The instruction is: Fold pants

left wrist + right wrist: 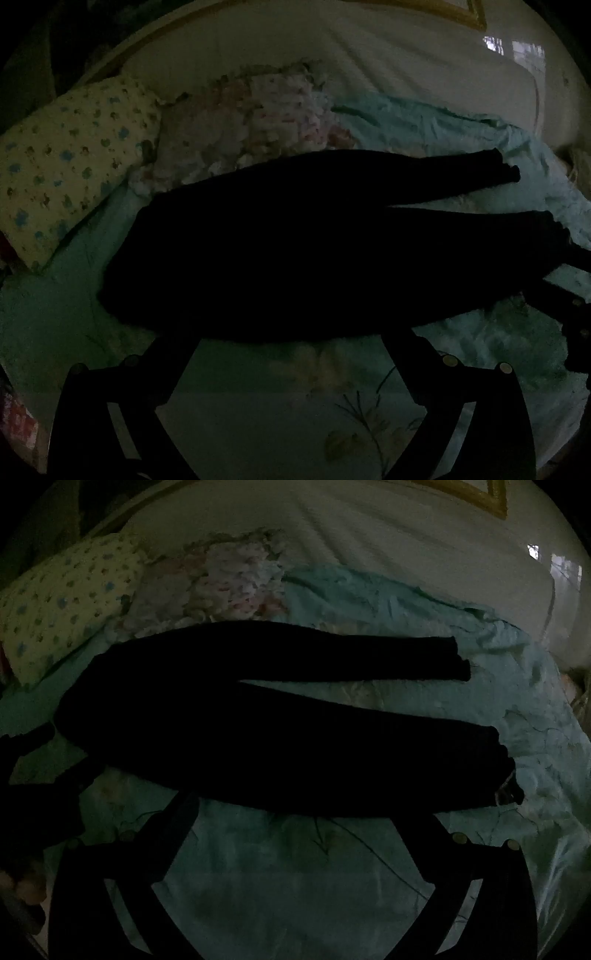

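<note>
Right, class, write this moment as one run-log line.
stage: before first fold | pants: flat on bedsheet, legs apart | left gripper: jaws open at near edge | right gripper: jaws open at near leg

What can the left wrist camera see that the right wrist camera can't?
Only the left wrist view shows the right tool poking in at its right edge.

Only the right wrist view shows the left tool at its left edge, with fingers of the person's hand below it.

Both show the black pants lying flat with the legs spread apart on the green bedspread, the spotted pillow, and the flowery blanket. Each tool looks open, with nothing in it.
</note>
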### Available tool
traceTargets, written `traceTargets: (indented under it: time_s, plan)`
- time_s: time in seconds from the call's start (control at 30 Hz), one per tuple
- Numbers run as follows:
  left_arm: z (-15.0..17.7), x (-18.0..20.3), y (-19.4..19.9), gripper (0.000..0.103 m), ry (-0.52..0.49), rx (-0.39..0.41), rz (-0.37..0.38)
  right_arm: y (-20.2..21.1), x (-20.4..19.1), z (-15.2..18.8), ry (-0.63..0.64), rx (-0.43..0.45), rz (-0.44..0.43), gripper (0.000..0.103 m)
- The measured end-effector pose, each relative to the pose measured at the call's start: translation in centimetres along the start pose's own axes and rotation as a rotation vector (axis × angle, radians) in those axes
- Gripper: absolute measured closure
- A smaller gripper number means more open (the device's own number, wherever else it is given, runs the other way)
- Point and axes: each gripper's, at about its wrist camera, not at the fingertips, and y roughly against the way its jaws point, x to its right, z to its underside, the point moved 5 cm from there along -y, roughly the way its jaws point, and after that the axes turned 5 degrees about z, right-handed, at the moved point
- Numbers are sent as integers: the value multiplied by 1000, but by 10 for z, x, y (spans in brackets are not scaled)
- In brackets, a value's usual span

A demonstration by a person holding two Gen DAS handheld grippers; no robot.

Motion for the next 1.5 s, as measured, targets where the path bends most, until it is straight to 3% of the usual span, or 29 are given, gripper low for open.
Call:
traceTargets:
  time_s: [0.57, 0.9, 1.23, 1.5]
  plan:
    - [-6, -7, 6, 5, 48, 47, -1, 1, 9, -2, -54, 8, 9, 1]
    - [-6, -11, 5, 6, 46, 19, 22, 0, 12, -4, -74, 2, 2, 1]
    - [-2, -13, -4, 6, 85, -68, 82, 2, 12, -8, -87, 8, -1, 1]
    - [-5, -20, -6, 6, 97, -51, 49, 0, 11, -7, -99, 9, -19, 1]
